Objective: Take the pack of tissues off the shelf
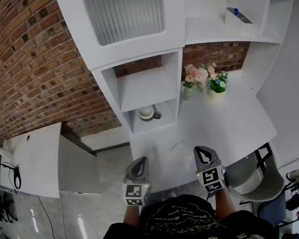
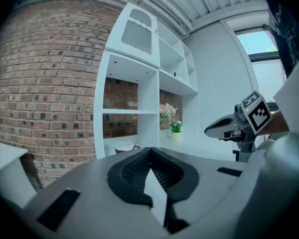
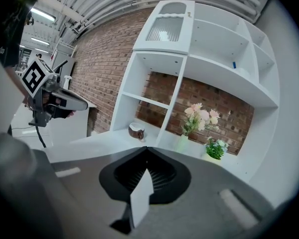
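Note:
The pack of tissues (image 1: 237,16), white with a blue spot, lies on a high shelf at the upper right of the white shelf unit (image 1: 139,54). In the right gripper view it shows small as a blue mark (image 3: 234,64). Both grippers hover low over the near edge of the white desk (image 1: 229,118), far below the pack. My left gripper (image 1: 138,167) has its tips together (image 2: 150,149) with nothing between them. My right gripper (image 1: 205,156) is shut and empty too (image 3: 147,148). Each one shows from the side in the other's view.
A mug (image 1: 148,112) sits in the lowest cubby. A vase of pink flowers (image 1: 197,76) and a small potted plant (image 1: 218,82) stand on the desk below the shelves. A chair (image 1: 249,176) is at the right, a low white table (image 1: 35,158) at the left.

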Motion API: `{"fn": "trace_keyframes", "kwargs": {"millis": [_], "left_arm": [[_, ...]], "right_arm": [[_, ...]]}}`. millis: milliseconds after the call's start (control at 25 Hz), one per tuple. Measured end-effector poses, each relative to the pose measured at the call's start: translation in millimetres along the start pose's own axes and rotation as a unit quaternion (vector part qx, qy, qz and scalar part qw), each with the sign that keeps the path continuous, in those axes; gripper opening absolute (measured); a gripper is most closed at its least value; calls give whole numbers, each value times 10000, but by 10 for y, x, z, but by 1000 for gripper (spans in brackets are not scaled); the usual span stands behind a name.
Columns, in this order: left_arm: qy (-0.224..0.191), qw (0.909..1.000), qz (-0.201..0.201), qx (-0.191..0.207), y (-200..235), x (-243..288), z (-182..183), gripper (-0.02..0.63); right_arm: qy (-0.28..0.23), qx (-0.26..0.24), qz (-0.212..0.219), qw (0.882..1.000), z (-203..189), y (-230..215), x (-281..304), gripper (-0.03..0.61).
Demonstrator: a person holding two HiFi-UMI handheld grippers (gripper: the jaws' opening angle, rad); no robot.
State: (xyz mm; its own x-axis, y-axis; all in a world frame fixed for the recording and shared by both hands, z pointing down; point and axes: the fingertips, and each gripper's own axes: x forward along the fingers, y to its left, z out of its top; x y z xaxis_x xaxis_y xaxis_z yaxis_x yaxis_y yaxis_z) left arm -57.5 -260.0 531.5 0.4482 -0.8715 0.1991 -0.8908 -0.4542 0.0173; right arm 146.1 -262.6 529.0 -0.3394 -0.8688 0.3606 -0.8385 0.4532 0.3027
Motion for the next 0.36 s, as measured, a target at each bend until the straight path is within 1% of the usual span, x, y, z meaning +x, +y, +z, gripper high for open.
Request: {"fn": "trace_keyframes", "kwargs": {"millis": [360], "left_arm": [[10,10000,-45,12,-57,17,0,8]], "right_arm": [[-25,-119,28,9999,15,14,24,4]]}}
